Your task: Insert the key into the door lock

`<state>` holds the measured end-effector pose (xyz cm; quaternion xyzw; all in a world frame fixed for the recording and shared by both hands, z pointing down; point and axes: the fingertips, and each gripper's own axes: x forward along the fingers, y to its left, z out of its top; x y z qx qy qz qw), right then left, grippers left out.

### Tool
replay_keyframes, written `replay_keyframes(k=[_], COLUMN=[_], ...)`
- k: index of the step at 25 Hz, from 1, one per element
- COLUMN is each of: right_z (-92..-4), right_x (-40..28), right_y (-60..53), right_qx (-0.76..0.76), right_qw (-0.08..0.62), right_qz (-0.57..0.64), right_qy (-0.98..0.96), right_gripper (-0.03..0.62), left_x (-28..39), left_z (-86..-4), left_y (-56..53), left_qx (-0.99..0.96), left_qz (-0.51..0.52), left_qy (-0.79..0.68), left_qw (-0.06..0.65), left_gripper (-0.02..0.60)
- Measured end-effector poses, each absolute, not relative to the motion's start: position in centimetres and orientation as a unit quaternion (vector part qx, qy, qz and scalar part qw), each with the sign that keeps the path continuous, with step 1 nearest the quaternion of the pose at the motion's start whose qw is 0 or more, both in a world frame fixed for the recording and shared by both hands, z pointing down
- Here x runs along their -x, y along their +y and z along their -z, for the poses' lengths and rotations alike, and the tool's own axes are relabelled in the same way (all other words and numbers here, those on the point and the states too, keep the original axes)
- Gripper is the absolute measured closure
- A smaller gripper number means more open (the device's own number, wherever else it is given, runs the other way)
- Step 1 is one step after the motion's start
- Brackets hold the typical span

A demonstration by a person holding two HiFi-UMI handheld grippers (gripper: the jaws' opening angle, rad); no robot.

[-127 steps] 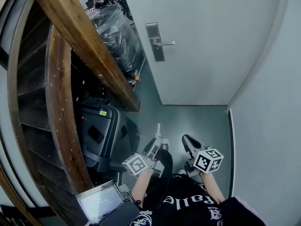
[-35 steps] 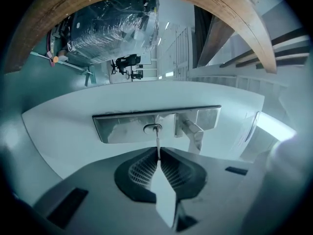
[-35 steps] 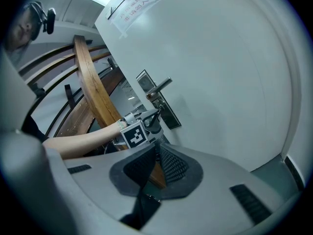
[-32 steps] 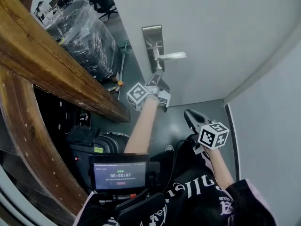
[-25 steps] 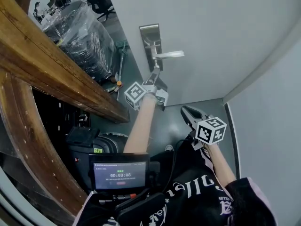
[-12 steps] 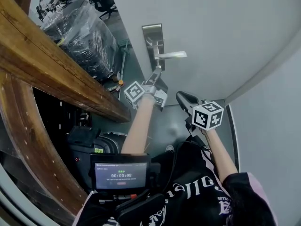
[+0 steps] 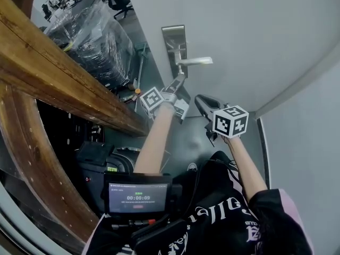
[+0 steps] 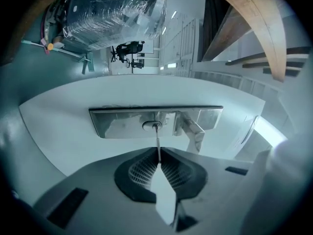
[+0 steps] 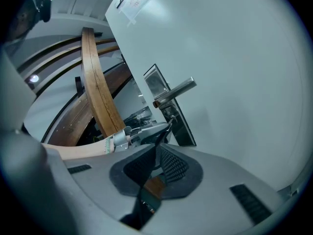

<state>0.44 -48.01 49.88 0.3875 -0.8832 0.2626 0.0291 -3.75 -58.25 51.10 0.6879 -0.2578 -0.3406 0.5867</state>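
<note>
The white door (image 7: 249,31) carries a steel lock plate (image 7: 172,39) with a lever handle (image 7: 195,61). My left gripper (image 7: 179,81) reaches up to the plate's lower part, shut on a thin key (image 8: 157,140). In the left gripper view the key's blade runs straight from the left gripper (image 8: 159,153) to the oval keyhole (image 8: 152,126), its tip at the slot; how deep it sits is hidden. My right gripper (image 7: 203,103) hovers just right of and below the left one, shut with nothing in it. Its view shows the lock plate (image 9: 168,109) and the left gripper (image 9: 146,132).
A slanted wooden stair beam (image 7: 58,73) fills the left side. Behind it stands a plastic-wrapped stack (image 7: 90,36). A black case (image 7: 98,153) sits on the floor at lower left. A white wall (image 7: 303,142) closes in on the right.
My right gripper has risen from waist height to beside the left one near the door. The left gripper with the key has stayed at the lock plate.
</note>
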Motion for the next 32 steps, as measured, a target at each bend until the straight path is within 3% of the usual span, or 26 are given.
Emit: replay_keyframes(k=[12, 32], right_z=[-51.5, -51.1], right_x=[-0.9, -0.6], right_y=[-49.2, -47.5], right_qx=[-0.395, -0.407], right_qw=[0.039, 0.028], right_qz=[-0.264, -0.280], right_qy=[-0.879, -0.869], right_gripper=[0.556, 0.556], left_x=[4.2, 4.5], left_z=[-51.9, -50.6], left_y=[-60.8, -55.7], left_qx=[-0.668, -0.775], left_qz=[0.368, 0.250], left_qy=[-0.266, -0.313], left_qw=[0.589, 0.489], left_gripper=[0.555, 0.552])
